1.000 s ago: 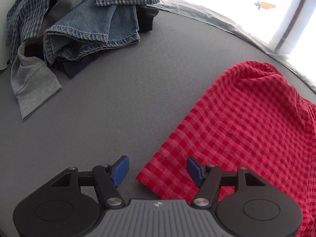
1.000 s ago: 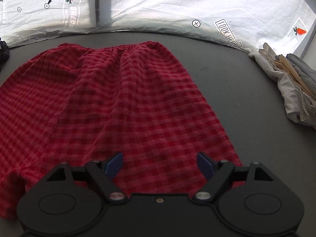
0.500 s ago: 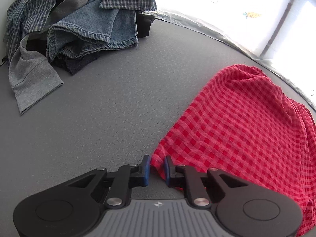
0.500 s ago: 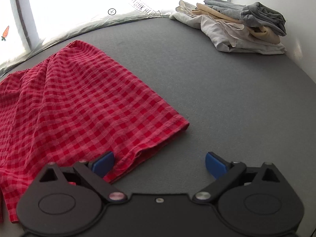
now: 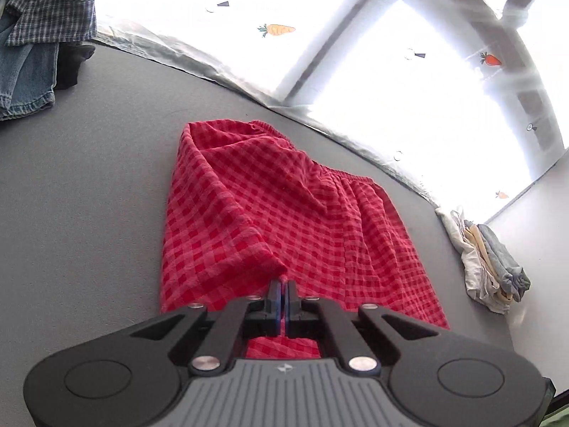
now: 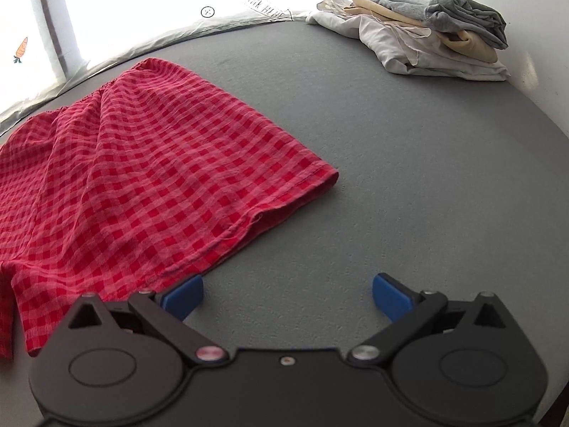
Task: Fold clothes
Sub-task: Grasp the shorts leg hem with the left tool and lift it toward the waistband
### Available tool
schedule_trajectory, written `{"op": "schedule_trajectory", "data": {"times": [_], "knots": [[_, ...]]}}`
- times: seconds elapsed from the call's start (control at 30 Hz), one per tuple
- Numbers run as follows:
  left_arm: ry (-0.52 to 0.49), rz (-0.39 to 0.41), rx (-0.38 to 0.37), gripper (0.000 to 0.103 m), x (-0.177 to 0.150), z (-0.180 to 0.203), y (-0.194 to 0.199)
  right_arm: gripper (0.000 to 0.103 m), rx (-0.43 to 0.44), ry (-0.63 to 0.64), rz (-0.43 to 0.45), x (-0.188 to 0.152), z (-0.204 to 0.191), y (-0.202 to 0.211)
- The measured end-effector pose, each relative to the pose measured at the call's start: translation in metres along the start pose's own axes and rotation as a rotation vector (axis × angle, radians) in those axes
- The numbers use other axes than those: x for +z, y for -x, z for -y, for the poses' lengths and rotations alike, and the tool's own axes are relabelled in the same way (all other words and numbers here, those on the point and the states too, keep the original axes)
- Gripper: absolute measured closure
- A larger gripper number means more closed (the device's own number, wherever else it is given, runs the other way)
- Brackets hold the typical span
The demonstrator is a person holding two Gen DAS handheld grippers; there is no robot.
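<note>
Red checked shorts [image 5: 284,213] lie on the grey table, waistband toward the window. My left gripper [image 5: 283,291] is shut on the shorts' left hem corner and holds it lifted and carried over the cloth, so the left side is folded inward. In the right wrist view the shorts [image 6: 142,178] lie to the left. My right gripper [image 6: 286,295] is open and empty over the bare table, its left pad [image 6: 183,293] beside the near hem.
A stack of folded pale and grey clothes [image 6: 426,32] sits at the far right corner, also in the left wrist view [image 5: 490,267]. A pile of unfolded denim and plaid clothes [image 5: 32,46] lies at the far left. Windows with plastic sheeting line the table's back edge.
My left gripper closed on the hem corner, then lifted it and carried it to the right over the shorts. My right gripper swung right off the cloth and stays open.
</note>
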State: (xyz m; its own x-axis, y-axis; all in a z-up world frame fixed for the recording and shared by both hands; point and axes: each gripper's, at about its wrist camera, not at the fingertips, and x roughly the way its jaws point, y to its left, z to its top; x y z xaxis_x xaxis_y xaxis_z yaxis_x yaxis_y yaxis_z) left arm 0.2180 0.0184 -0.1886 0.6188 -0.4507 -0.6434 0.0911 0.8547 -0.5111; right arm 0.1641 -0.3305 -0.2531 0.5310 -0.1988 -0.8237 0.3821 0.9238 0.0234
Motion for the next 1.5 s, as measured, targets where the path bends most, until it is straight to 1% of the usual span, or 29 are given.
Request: {"op": "schedule_trajectory", "data": {"times": [0.03,0.13,0.17,0.23,0.3,0.33,0.43,0.47,0.5,0.53,0.6,0.67,0.8,0.83,0.9,1.0,1.1,1.2,1.27,1.33,1.43,1.5], "knots": [[-0.021,-0.023,-0.027,0.101,-0.006,0.015,-0.006,0.000,0.006,0.005,-0.003,0.000,0.000,0.000],[-0.037,-0.073,-0.018,0.096,-0.029,0.047,-0.021,0.000,0.040,0.027,-0.032,0.003,0.004,0.001],[-0.031,-0.094,-0.018,0.094,-0.037,0.053,-0.024,0.000,0.065,0.032,-0.047,0.006,0.008,0.001],[-0.006,-0.101,-0.004,0.084,-0.048,0.059,-0.024,0.001,0.137,0.009,-0.060,0.012,0.019,0.004],[0.062,-0.080,0.026,0.082,-0.057,0.058,-0.020,0.010,0.216,-0.036,-0.066,0.021,0.033,0.008],[0.097,-0.069,0.038,0.081,-0.060,0.056,-0.018,0.011,0.245,-0.059,-0.066,0.026,0.040,0.009],[0.198,-0.031,0.102,0.078,-0.070,0.049,-0.010,0.022,0.329,-0.119,-0.053,0.041,0.057,0.013],[0.228,-0.024,0.129,0.078,-0.075,0.046,-0.006,0.031,0.362,-0.138,-0.049,0.046,0.062,0.014],[0.244,-0.025,0.150,0.077,-0.079,0.045,-0.004,0.045,0.396,-0.158,-0.045,0.049,0.065,0.015],[0.260,-0.025,0.172,0.077,-0.084,0.043,-0.002,0.052,0.448,-0.185,-0.043,0.054,0.069,0.014],[0.287,-0.041,0.213,0.077,-0.093,0.036,0.004,0.070,0.536,-0.235,-0.056,0.059,0.069,0.011],[0.294,-0.048,0.246,0.077,-0.098,0.031,0.010,0.081,0.604,-0.266,-0.081,0.063,0.063,0.007],[0.268,-0.045,0.287,0.077,-0.096,0.023,0.019,0.082,0.731,-0.232,-0.146,0.072,0.020,0.003],[0.264,-0.047,0.289,0.076,-0.095,0.019,0.019,0.083,0.752,-0.217,-0.153,0.074,0.010,0.002],[0.260,-0.060,0.292,0.076,-0.091,0.010,0.017,0.087,0.798,-0.174,-0.182,0.076,-0.019,0.000],[0.223,-0.080,0.304,0.076,-0.076,-0.001,0.010,0.087,0.858,-0.122,-0.244,0.076,-0.065,-0.007],[0.202,-0.096,0.278,0.076,-0.060,-0.012,0.002,0.087,0.860,-0.098,-0.293,0.075,-0.101,-0.018],[0.165,-0.133,0.267,0.076,-0.049,-0.020,-0.012,0.087,0.826,-0.085,-0.336,0.073,-0.125,-0.030],[0.143,-0.159,0.256,0.076,-0.043,-0.024,-0.021,0.086,0.816,-0.083,-0.360,0.070,-0.134,-0.035],[0.132,-0.170,0.229,0.076,-0.038,-0.027,-0.026,0.084,0.805,-0.072,-0.375,0.068,-0.140,-0.038],[0.105,-0.194,0.201,0.076,-0.031,-0.029,-0.034,0.078,0.805,-0.071,-0.391,0.062,-0.145,-0.039],[0.100,-0.203,0.189,0.076,-0.028,-0.030,-0.036,0.070,0.813,-0.090,-0.399,0.060,-0.146,-0.041]]}}
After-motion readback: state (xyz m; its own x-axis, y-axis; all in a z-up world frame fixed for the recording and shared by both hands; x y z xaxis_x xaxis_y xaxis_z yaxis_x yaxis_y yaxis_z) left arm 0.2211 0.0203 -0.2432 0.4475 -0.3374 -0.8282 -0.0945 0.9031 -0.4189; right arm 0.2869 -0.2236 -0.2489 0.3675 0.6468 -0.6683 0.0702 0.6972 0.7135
